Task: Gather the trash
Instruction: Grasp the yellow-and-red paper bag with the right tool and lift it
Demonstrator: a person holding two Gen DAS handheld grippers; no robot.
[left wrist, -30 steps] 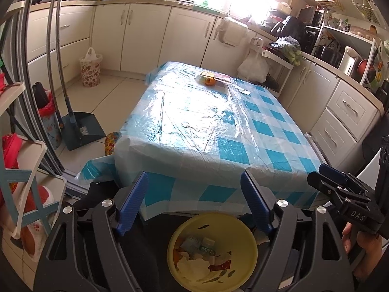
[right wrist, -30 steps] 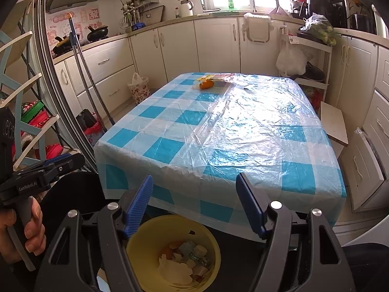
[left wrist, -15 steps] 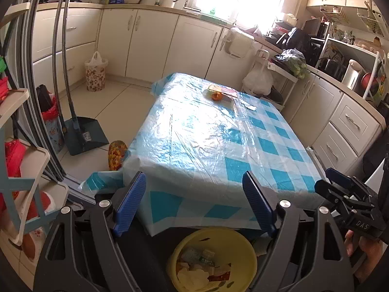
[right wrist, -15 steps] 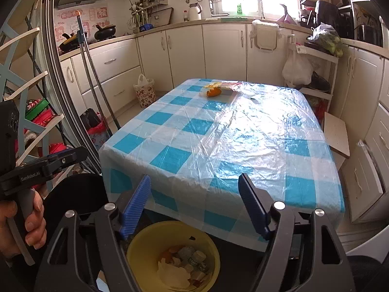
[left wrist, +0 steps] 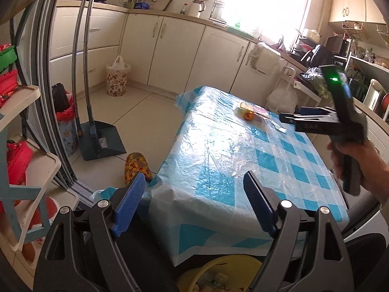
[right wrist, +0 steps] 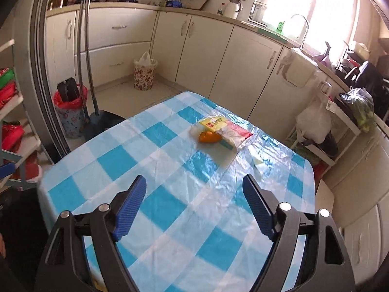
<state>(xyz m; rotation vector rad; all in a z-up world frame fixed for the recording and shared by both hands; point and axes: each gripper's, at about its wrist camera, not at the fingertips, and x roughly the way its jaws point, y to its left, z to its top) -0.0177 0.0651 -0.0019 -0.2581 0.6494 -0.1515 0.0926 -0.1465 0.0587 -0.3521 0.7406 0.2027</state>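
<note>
The left gripper (left wrist: 194, 204) hangs near the table's (left wrist: 218, 160) close edge, fingers spread and empty, above the yellow bin (left wrist: 228, 271) on the floor. The right gripper (right wrist: 194, 206), its jaws just opened wider with nothing between them, points over the cloth at the orange peel (right wrist: 209, 137) and the wrappers (right wrist: 226, 127) touching it at the far end. A grab there could bunch the loose plastic cover (right wrist: 170, 170) or pick only one piece, and the rounded peel may roll away.

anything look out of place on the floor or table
A patterned slipper lies alone on the floor by the table's corner. At the table's far end, an orange scrap and a wrapper remain.
</note>
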